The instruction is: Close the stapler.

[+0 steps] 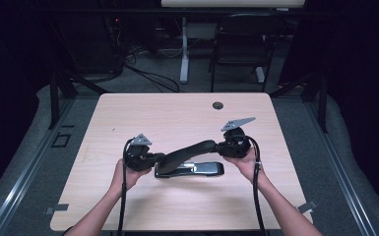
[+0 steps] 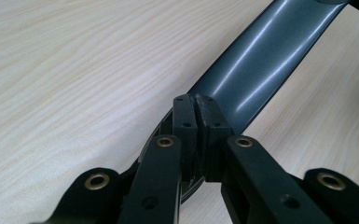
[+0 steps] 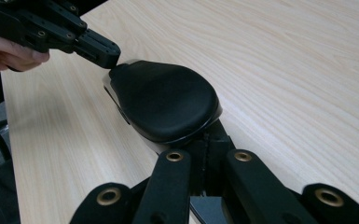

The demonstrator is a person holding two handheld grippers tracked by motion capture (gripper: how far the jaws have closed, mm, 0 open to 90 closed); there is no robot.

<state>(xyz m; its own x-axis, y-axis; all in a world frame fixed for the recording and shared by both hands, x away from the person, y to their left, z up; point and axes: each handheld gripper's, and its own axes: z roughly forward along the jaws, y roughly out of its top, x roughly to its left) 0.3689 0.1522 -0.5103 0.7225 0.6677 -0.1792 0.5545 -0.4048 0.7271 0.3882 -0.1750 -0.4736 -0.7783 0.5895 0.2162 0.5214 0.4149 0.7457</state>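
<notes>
A big black stapler lies in the middle of the table, its base flat and its long arm slanting up to the right. My left gripper is at the low hinge end. Its jaws are shut, pads together, tips against the end of the glossy arm. My right gripper is at the raised end, jaws shut, their tips tucked under the padded handle. Whether either pinches an edge is hidden. The left gripper touches the handle's far end.
The pale wood table has a cable hole near its far edge. A black chair and a desk leg stand on the floor beyond. A hand holds the left gripper.
</notes>
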